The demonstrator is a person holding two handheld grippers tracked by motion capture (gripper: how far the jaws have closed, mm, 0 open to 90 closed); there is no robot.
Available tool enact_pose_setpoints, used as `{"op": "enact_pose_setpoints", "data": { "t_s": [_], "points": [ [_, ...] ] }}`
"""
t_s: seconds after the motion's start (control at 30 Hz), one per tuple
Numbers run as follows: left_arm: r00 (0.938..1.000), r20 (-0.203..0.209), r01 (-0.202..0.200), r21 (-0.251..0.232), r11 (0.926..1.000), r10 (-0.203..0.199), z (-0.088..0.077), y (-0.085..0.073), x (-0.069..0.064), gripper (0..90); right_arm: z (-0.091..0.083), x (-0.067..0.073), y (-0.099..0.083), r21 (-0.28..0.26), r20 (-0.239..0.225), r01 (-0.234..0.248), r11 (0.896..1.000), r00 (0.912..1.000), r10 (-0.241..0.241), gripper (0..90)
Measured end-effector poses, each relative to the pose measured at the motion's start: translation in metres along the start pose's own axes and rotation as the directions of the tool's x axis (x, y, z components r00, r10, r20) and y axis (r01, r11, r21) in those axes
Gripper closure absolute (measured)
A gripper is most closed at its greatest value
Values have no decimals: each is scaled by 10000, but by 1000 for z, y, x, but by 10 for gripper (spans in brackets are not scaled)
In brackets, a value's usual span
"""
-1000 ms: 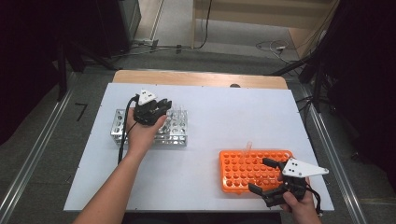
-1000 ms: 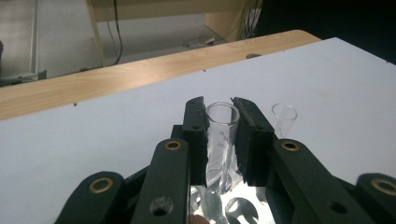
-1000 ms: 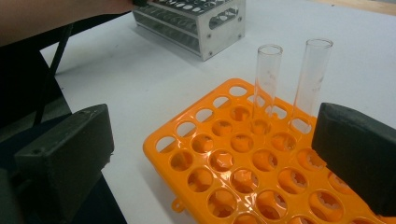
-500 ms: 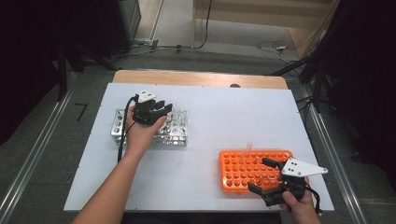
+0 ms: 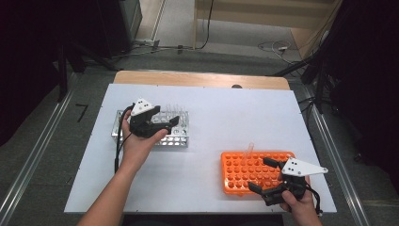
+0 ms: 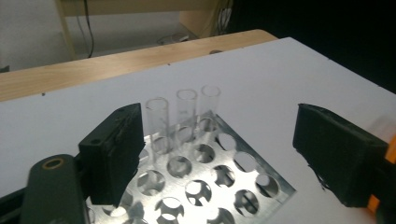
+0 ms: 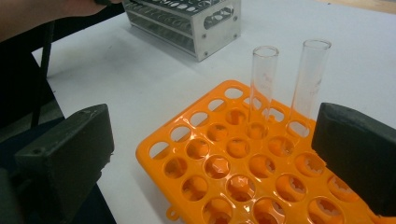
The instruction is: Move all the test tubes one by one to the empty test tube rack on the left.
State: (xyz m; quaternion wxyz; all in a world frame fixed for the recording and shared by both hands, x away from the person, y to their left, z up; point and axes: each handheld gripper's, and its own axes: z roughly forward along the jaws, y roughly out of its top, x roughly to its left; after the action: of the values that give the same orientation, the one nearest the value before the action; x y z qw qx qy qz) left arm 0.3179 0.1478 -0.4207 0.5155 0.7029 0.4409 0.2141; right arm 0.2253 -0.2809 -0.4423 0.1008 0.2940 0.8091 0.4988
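No words, brand names, numbers or signs can be read anywhere. The orange plastic tube rack (image 7: 261,163) has bare moulded holes with no markings, and the silver perforated metal rack (image 6: 205,182) is plain too. The clear glass test tubes (image 7: 264,84) at twelve o'clock in the right gripper view show only faint smudges (possibly print, too blurred to read).

Bare table (image 5: 211,117) between 2 racks (image 5: 181,134)

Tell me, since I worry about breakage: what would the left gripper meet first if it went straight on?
Probably the three clear tubes standing in the metal rack; the open left gripper points at them, though depth is unclear.
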Motion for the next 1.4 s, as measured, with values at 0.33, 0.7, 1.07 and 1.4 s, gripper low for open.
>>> {"op": "enact_pose_setpoints", "data": {
  "t_s": [0.33,0.7,1.07,1.4],
  "points": [
    [9965,719,-398,-423,9983,428,-30,-14,-29,9,4,-7,1,-75,-54,-221,9997,9997,220,33],
    [9892,1328,-493,-1020,9936,627,-66,-29,-55,0,18,-13,2,231,480,-396,9989,9981,385,256],
    [9874,1474,-424,-1040,9937,576,-75,-46,-66,0,40,-18,7,882,716,-762,9932,9950,700,494],
    [9866,1546,-381,-940,9948,524,-74,-50,-67,0,55,-18,13,1829,1353,-761,9802,9895,516,640]
  ]
}}
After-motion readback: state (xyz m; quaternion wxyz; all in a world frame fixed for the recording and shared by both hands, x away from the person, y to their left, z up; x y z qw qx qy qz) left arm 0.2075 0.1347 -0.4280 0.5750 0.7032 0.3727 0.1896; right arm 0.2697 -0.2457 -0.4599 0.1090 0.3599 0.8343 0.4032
